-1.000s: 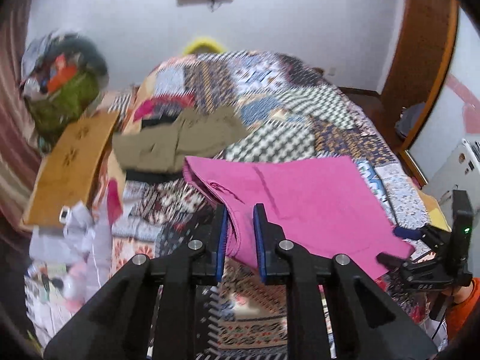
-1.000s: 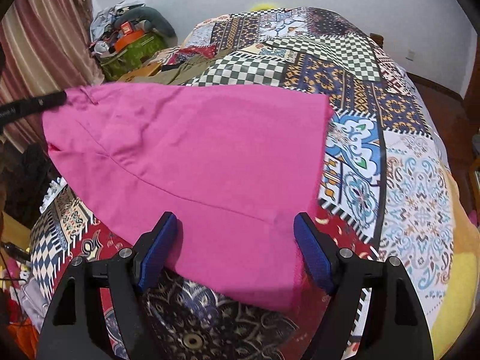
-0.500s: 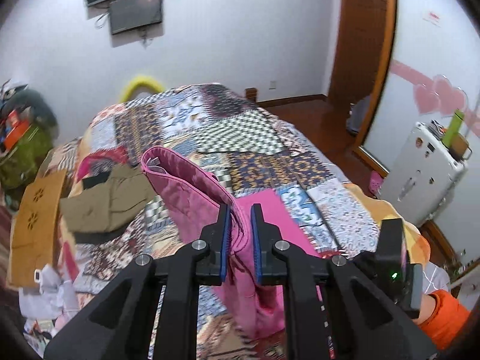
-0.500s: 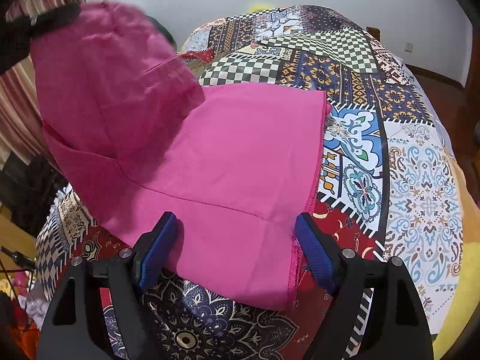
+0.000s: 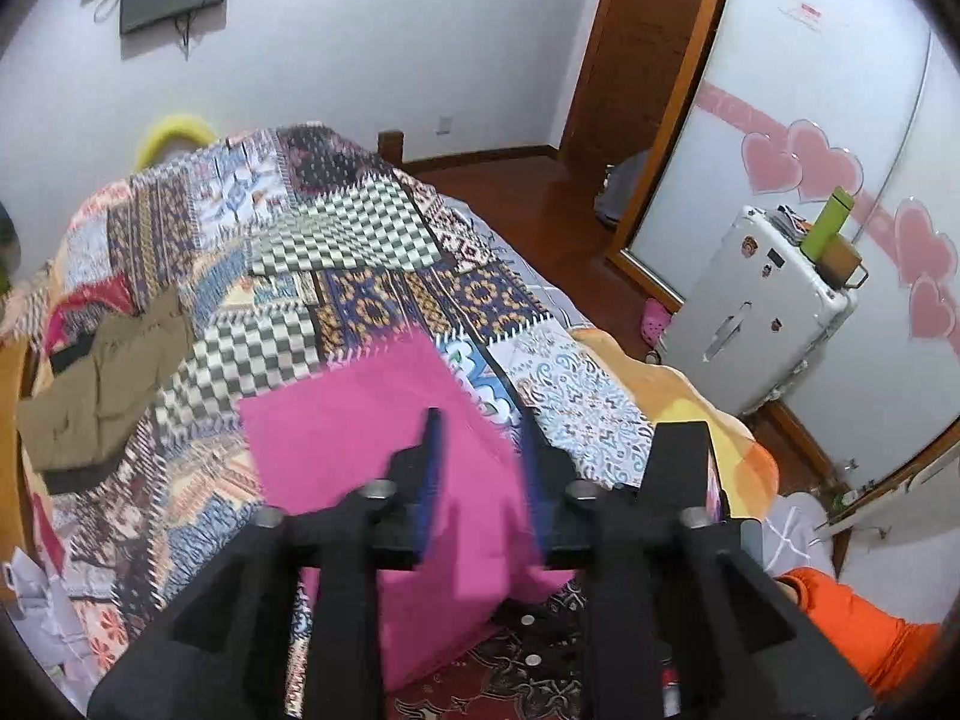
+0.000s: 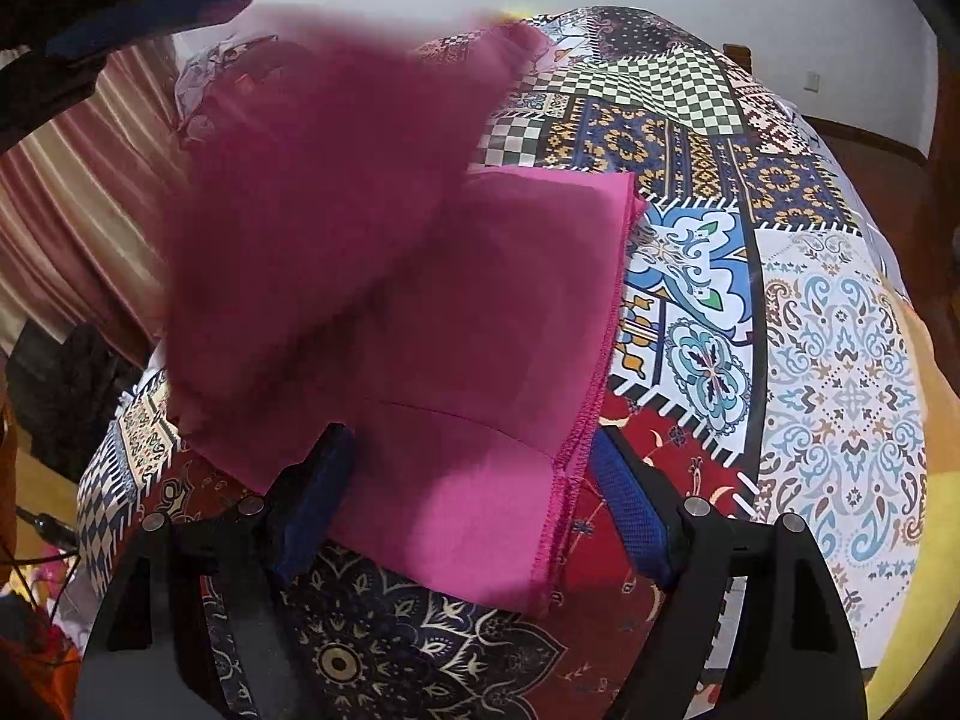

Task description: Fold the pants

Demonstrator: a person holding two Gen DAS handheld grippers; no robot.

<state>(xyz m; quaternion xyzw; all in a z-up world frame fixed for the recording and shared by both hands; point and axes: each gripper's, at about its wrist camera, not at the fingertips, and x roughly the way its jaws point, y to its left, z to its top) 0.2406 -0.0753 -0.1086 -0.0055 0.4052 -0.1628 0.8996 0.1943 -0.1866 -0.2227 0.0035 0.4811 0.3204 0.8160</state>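
pants [image 6: 480, 324]: pink, on bed [image 6: 840, 360], upper layer falling at 11 o'clock to double them | left tool [image 5: 480, 456]: spread, empty | right tool [image 6: 474, 480]: spread wide around near hem

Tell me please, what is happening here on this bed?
A person with a gripper in each hand is folding the pink pants on the patchwork quilt. One part of the pants is up in the air and blurred, over the part that lies flat. The left gripper is open above the pants and holds nothing. The right gripper is open too, at the near edge of the pants.
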